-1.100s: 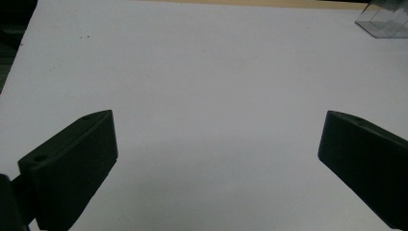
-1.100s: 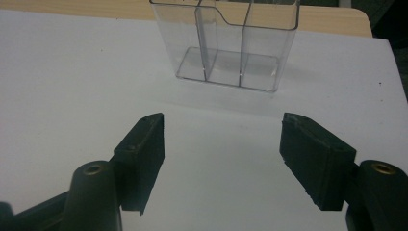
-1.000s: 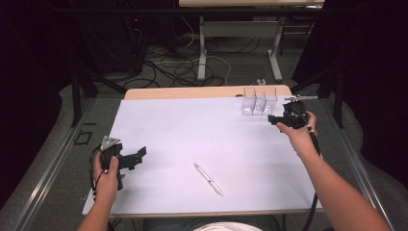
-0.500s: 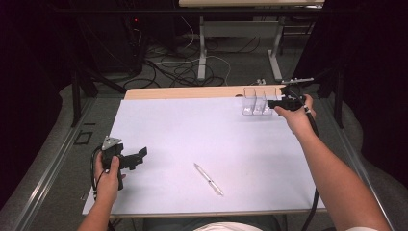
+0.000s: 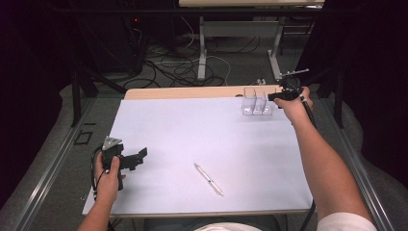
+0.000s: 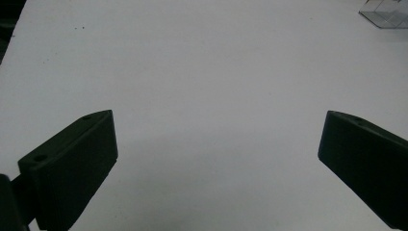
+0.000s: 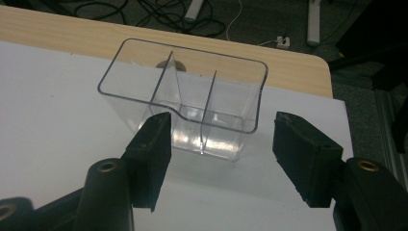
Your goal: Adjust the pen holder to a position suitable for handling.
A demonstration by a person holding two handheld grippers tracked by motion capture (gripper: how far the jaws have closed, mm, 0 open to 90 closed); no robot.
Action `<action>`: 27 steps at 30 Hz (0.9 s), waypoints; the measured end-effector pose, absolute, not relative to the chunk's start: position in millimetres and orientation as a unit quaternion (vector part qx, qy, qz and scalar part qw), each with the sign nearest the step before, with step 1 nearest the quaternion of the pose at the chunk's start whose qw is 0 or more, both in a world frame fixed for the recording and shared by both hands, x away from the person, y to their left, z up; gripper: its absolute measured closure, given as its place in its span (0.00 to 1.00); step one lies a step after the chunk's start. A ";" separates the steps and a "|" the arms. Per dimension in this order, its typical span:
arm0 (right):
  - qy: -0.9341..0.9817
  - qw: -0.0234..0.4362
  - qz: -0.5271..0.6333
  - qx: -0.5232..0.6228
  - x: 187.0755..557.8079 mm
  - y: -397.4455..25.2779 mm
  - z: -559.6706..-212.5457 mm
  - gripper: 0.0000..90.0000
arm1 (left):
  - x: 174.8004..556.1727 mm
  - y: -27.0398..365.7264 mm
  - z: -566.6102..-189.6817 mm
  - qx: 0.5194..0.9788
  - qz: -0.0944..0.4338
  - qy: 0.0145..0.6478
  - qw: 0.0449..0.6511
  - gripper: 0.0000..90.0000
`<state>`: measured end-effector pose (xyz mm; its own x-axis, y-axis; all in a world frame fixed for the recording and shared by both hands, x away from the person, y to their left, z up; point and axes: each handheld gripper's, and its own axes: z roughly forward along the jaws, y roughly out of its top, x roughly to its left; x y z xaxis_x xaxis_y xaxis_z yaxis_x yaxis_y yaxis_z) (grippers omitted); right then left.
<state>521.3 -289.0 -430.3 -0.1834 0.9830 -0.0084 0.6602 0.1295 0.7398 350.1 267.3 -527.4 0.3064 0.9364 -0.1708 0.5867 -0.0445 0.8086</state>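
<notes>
Overhead, white table (image 5: 202, 130), cabled floor (image 5: 183, 67).

The right gripper (image 5: 275, 96) seems to touch the clear organizer (image 5: 256, 101); a pen (image 5: 208, 179) lies near.

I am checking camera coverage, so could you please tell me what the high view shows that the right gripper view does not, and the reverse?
High view alone: the pen on the white sheet, the left tongs and both forearms. Right gripper view alone: the clear organizer's two inner dividers, with nothing visible inside, seen between open jaws. Both: the organizer, the white sheet and the right tongs.
</notes>
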 end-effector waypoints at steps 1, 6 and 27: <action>0.703 0.263 0.312 0.583 523.4 -290.1 -431.0 0.43 | 350.0 267.2 -527.6 0.691 0.210 0.551 0.419 0.00; 0.696 0.257 0.312 0.593 531.8 -295.9 -434.1 0.45 | 349.7 266.9 -528.1 0.688 0.209 0.555 0.417 0.00; 0.688 0.253 0.304 0.609 558.9 -303.1 -454.4 0.65 | 333.1 278.5 -531.5 0.676 0.225 0.576 0.400 0.00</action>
<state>558.9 -303.1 -454.4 -0.1299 0.9913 0.0214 0.6838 0.0740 0.7259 333.1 278.5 -531.5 0.2355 0.9592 -0.1563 0.5990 -0.0166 0.8006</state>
